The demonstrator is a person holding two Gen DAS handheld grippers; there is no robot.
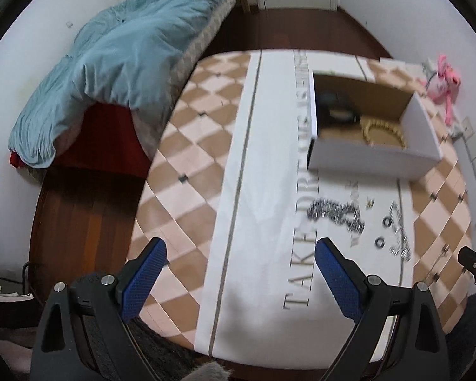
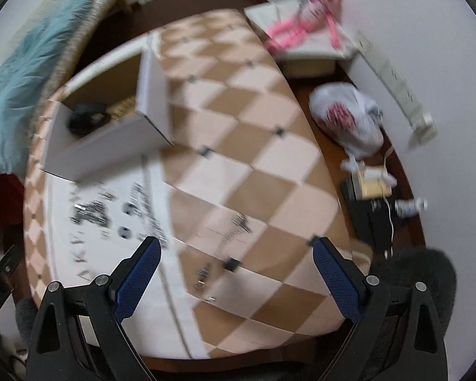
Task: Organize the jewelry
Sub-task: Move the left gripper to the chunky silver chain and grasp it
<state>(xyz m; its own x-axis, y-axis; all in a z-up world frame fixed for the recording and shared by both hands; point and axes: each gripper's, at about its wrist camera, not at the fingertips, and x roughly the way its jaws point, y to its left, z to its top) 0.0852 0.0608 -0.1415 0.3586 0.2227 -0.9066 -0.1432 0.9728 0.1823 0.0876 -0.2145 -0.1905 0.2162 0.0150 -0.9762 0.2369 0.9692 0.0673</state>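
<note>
A white cardboard box stands on the checkered table; inside lie a gold bead bracelet and a black item. In front of it lie a silver chain necklace, two small rings and a thin chain. My left gripper is open and empty above the table's near edge. My right gripper is open and empty above small earrings and more silver pieces. The box, the necklace and the rings show at left in the right wrist view.
A bed with a blue quilt lies left of the table. A pink plush toy sits on a white box by the wall. A white plastic bag, a power strip and dark boxes lie on the floor at right.
</note>
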